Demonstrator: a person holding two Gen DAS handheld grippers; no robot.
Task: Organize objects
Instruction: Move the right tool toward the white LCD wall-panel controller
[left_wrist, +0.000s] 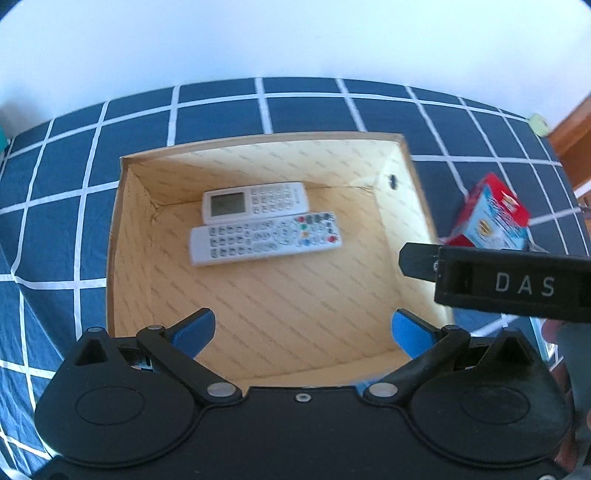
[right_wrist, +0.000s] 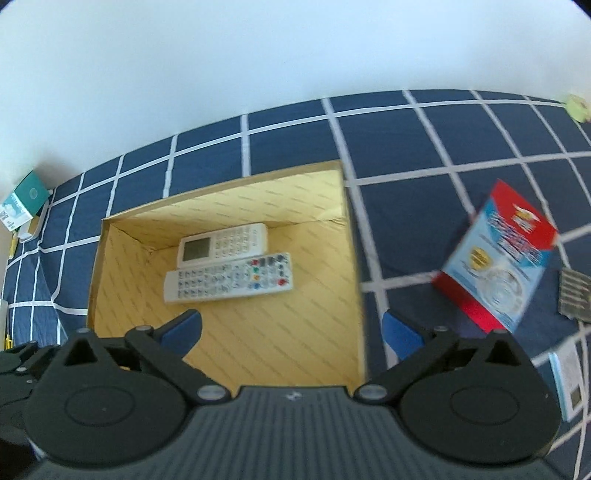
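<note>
- Clearly, both sets of tongs are spread wide with nothing between their blue pads: the left tongs (left_wrist: 303, 328) are seen above the near part of the cardboard box (left_wrist: 122, 236), and the right tongs (right_wrist: 291, 332) are seen over that box's right wall.
- Neither set is seen touching anything.
- Two white remotes are already laid flat on the box floor, side by side and touching: the remote with the screen (left_wrist: 255, 201) against the far wall, the long remote with coloured buttons (left_wrist: 264, 238) just in front of it.
- Much of the box floor nearer the tongs is bare, so that part of the sorting is judged done, with room left.
- Outside the box, a red and blue packet (right_wrist: 496, 254) is left lying on the checked blue cloth (right_wrist: 295, 129) to the right.
- Farther right, a dark flat item (right_wrist: 574, 295) and a pale card (right_wrist: 569, 380) are also seen; what they are cannot be told.
- These are judged the likely remainder of the task.
- A teal box (right_wrist: 26, 197) is seen at the cloth's far left edge; whether it belongs to the job cannot be told.
</note>
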